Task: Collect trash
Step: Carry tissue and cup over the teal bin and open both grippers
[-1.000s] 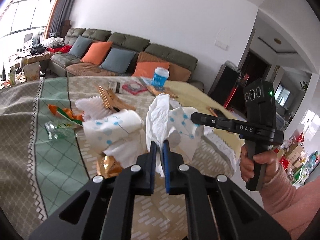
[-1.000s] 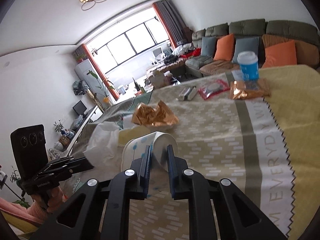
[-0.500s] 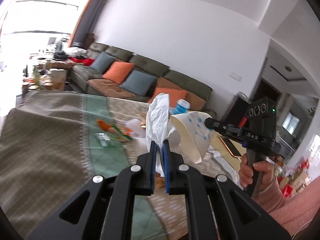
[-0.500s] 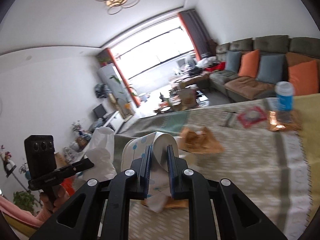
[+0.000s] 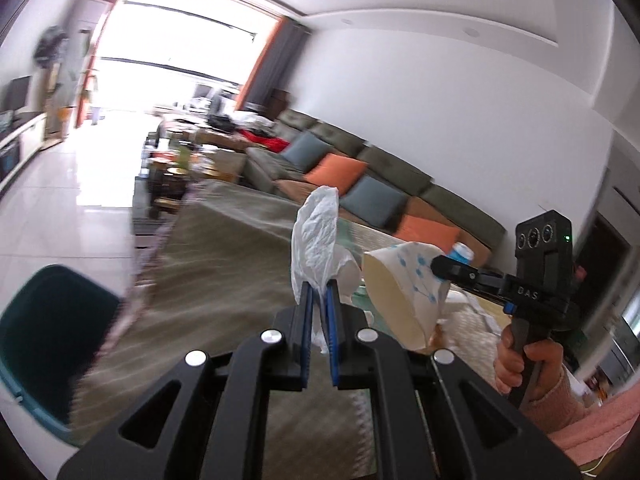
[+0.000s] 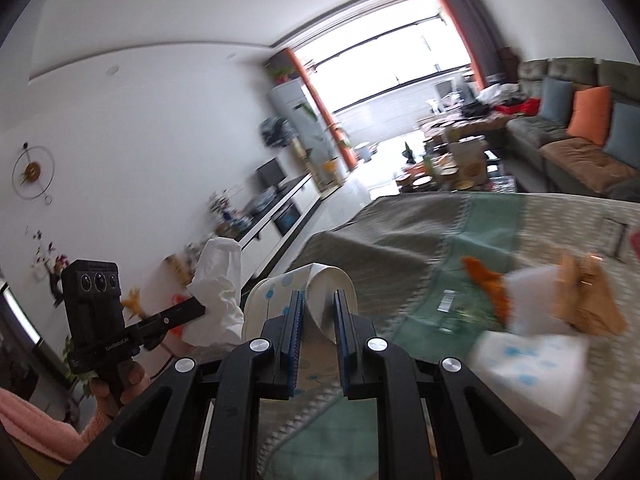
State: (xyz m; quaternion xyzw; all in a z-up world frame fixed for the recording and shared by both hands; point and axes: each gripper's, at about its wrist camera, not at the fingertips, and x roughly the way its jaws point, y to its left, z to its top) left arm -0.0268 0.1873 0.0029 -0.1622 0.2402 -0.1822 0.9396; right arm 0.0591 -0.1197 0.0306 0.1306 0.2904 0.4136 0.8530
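Observation:
My left gripper (image 5: 318,292) is shut on a crumpled white tissue (image 5: 318,236) and holds it up above the table. My right gripper (image 6: 318,304) is shut on a white paper wrapper with blue dots (image 6: 320,288); the wrapper also shows in the left wrist view (image 5: 404,288), just right of the tissue. The tissue shows in the right wrist view (image 6: 218,280) to the left of the wrapper. A dark teal bin (image 5: 48,340) stands on the floor at lower left, beside the table edge.
The table carries a grey, green and patterned cloth (image 6: 400,240). On it lie an orange wrapper (image 6: 486,284), brown crumpled paper (image 6: 592,304) and a dotted white packet (image 6: 532,372). A sofa with orange and blue cushions (image 5: 360,184) stands behind.
Both grippers have lifted their trash off the table and swung left. The teal bin has come into the left wrist view. Both views are blurred by motion.

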